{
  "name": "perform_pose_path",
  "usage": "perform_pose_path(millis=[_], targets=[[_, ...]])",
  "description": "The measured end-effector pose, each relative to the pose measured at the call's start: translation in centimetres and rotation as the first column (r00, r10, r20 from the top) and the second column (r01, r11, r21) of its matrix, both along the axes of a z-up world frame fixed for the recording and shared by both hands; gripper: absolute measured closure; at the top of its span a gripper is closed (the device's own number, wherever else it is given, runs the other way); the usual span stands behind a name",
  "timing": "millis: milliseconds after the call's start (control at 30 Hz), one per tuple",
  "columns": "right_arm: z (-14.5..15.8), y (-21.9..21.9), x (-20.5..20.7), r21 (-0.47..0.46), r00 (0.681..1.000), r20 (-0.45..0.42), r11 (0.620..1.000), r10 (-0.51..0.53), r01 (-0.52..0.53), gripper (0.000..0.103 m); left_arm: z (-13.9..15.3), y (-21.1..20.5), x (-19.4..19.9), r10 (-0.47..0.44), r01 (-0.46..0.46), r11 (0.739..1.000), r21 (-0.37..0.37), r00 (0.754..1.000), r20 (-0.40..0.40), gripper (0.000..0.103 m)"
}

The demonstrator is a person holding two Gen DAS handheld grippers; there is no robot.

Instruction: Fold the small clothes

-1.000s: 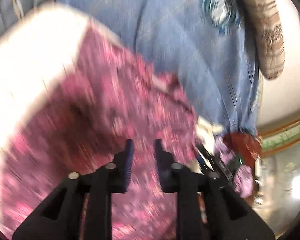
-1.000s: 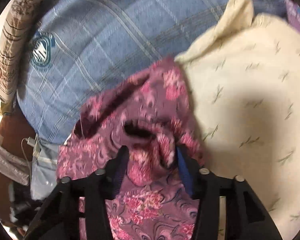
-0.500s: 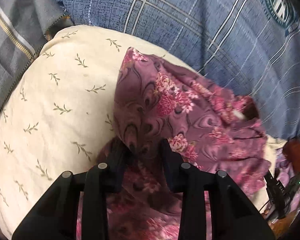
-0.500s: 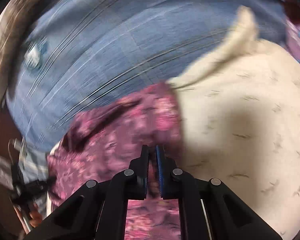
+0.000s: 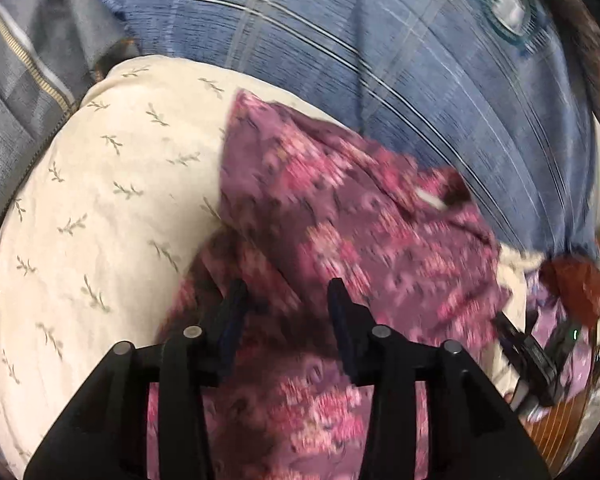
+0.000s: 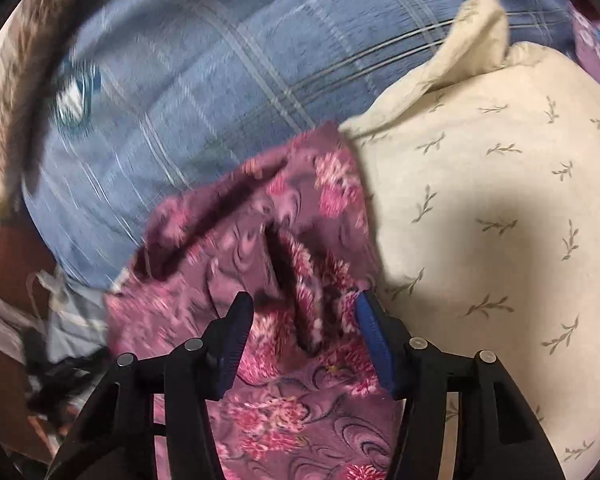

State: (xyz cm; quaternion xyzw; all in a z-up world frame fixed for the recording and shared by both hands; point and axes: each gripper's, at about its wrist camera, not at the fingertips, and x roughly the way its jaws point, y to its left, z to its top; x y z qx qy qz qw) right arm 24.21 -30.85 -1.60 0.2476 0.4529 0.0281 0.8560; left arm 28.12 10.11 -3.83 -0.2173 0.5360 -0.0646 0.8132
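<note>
We have the purple floral garment [image 5: 340, 216] bunched on the near edge of the cream leaf-print pillow [image 5: 112, 184], which rests on a blue plaid bedcover [image 5: 380, 48]. Our left gripper [image 5: 286, 300] is opening, cloth lying loose between its fingers. Our right gripper [image 6: 304, 316] is opening too, straddling a raised fold without pressing it.

A home bedroom: cream sprigged pillow [image 6: 480, 216] on blue plaid bedspread [image 5: 380, 40].
</note>
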Motion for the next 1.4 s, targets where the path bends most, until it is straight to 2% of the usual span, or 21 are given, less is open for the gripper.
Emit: perform_pose_path(millis=[33,100,167,200,233,300,467,500,533,600,667,767,800,833,867,900,967,1033,1167,1233,1400], targets=[[0.5,0.9,-0.2,-0.071,1.0,0.0,0.997,0.027,-0.027,0.087,0.1,-0.8,-0.4,-0.022,0.022,0.998,0.059,1.0,0.002,0.06],[1.8,2.3,-0.9,-0.183,0.997,0.029,0.981,0.067,-0.061,0.091,-1.0,-3.2,-0.5,-0.055,0.057,0.982,0.179,0.998,-0.014,0.06],[2.4,3.3,-1.9,-0.251,0.995,0.055,0.966,0.079,-0.063,0.093,-2.7,-3.8,-0.6,-0.071,0.083,0.968,0.239,0.996,-0.059,0.06],[1.8,3.4,-2.2,-0.262,0.997,0.036,0.963,0.072,-0.06,0.093,-3.7,-3.7,-0.6,-0.062,0.077,0.969,0.235,0.996,-0.07,0.057],[0.7,3.2,-2.3,-0.264,0.998,-0.002,0.962,0.063,-0.062,0.093,-3.5,-3.5,-0.8,-0.052,0.059,0.971,0.23,0.998,-0.038,0.057],[-1.2,2.4,-2.6,-0.228,0.997,-0.063,0.972,0.045,-0.058,0.093,-3.2,-3.1,-1.1,-0.048,0.059,0.973,0.223,0.997,-0.055,0.057],[1.6,0.5,-3.7,-0.096,0.999,-0.01,0.995,0.032,-0.032,0.085,-0.1,-1.6,-3.0,-0.103,0.106,0.979,0.173,0.994,-0.027,0.058],[2.7,-0.4,-3.9,-0.062,1.0,0.026,0.998,0.01,-0.008,0.076,1.0,-1.1,-2.9,-0.098,0.098,0.982,0.159,0.995,-0.006,0.058],[3.6,-1.1,-3.8,-0.043,0.998,0.056,0.999,-0.016,0.018,0.058,2.0,-0.8,-2.5,-0.089,0.086,0.985,0.147,0.996,0.013,0.057],[4.5,-1.4,-2.8,-0.031,0.997,0.074,0.999,-0.022,0.024,0.044,3.3,-0.5,-0.6,-0.091,0.086,0.989,0.123,0.996,0.028,0.048],[4.5,-0.8,-0.7,-0.046,0.999,0.052,0.999,0.015,-0.013,0.044,3.2,-1.4,1.9,-0.082,0.078,0.985,0.151,0.996,0.022,0.042],[2.8,-0.2,2.1,-0.074,0.999,-0.01,0.997,0.034,-0.035,0.044,2.1,-1.8,4.2,-0.082,0.084,0.984,0.156,0.996,-0.024,0.042],[1.8,0.4,2.9,-0.062,0.997,-0.047,0.996,0.067,-0.07,0.05,1.3,-1.8,4.7,-0.078,0.085,0.982,0.168,0.996,-0.047,0.042],[1.3,0.9,3.5,-0.051,0.994,-0.056,0.994,0.09,-0.093,0.077,0.9,-1.8,4.9,-0.07,0.078,0.981,0.178,0.996,-0.054,0.042],[1.3,1.6,3.8,-0.055,0.989,-0.05,0.989,0.137,-0.139,0.091,0.4,-2.1,5.1,-0.063,0.073,0.979,0.19,0.996,-0.058,0.042],[2.2,2.8,3.7,-0.164,0.986,-0.043,0.972,0.162,-0.167,0.093,-0.1,-2.2,5.4,-0.059,0.07,0.974,0.214,0.997,-0.058,0.042],[4.0,3.5,3.2,-0.26,0.987,0.039,0.956,0.153,-0.138,0.094,-1.2,-2.3,5.9,-0.033,0.047,0.958,0.281,0.998,-0.054,0.042],[4.6,3.0,3.0,-0.272,0.988,0.104,0.959,0.111,-0.079,0.094,-2.7,-2.1,6.3,-0.021,0.04,0.964,0.264,0.997,-0.074,0.039],[-1.9,3.4,5.4,-0.365,0.99,-0.09,0.921,0.113,-0.138,0.092,-3.4,-1.6,6.5,0.014,0.004,0.972,0.236,0.997,-0.072,0.037],[-1.0,3.7,5.0,-0.4,0.995,-0.051,0.911,0.091,-0.104,0.074,-2.7,-1.4,6.2,0.012,0.002,0.975,0.224,0.998,-0.06,0.041],[3.4,1.9,2.4,-0.175,0.996,0.068,0.984,0.054,-0.041,0.073,1.0,-0.9,3.5,-0.001,-0.001,0.99,0.139,1.0,0.017,0.044]])
